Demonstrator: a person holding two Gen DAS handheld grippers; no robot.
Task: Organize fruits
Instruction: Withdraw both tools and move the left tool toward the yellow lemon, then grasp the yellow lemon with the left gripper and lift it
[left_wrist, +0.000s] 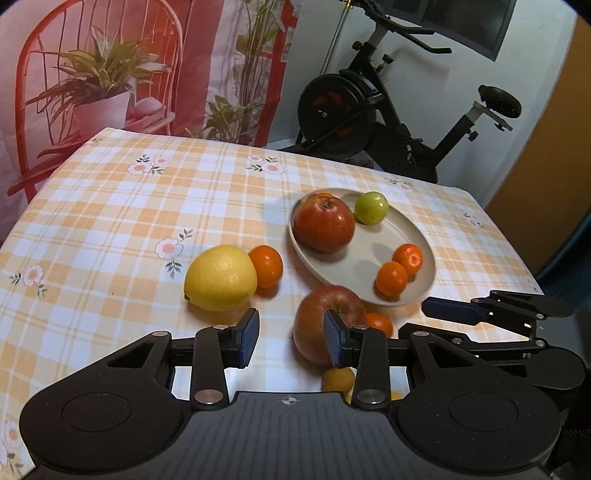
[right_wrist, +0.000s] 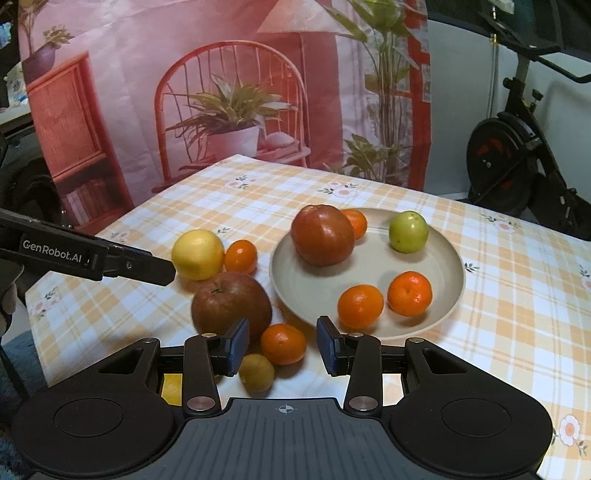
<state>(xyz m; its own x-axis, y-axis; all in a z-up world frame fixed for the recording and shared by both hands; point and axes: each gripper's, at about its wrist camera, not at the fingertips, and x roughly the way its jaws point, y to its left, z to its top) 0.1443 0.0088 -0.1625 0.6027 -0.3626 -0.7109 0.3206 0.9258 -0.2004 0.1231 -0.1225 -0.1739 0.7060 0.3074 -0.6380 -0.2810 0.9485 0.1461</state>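
exercise bike (left_wrist: 399, 110) behind table (left_wrist: 110, 206), printed backdrop (right_wrist: 221, 92)

1. A red apple (left_wrist: 323, 223) and a green fruit (left_wrist: 371, 208) are seen on the plate (left_wrist: 354, 269).
2. A lemon (left_wrist: 220, 277) is seen touching a mandarin (left_wrist: 266, 266) on the checked tablecloth (left_wrist: 147, 206).
3. Nothing is gripped by the left gripper (left_wrist: 291, 341).

Third tangerine (left_wrist: 324, 194) mostly hidden behind plate apple (left_wrist: 324, 223); exercise bike (right_wrist: 524, 155) cut off by edge.
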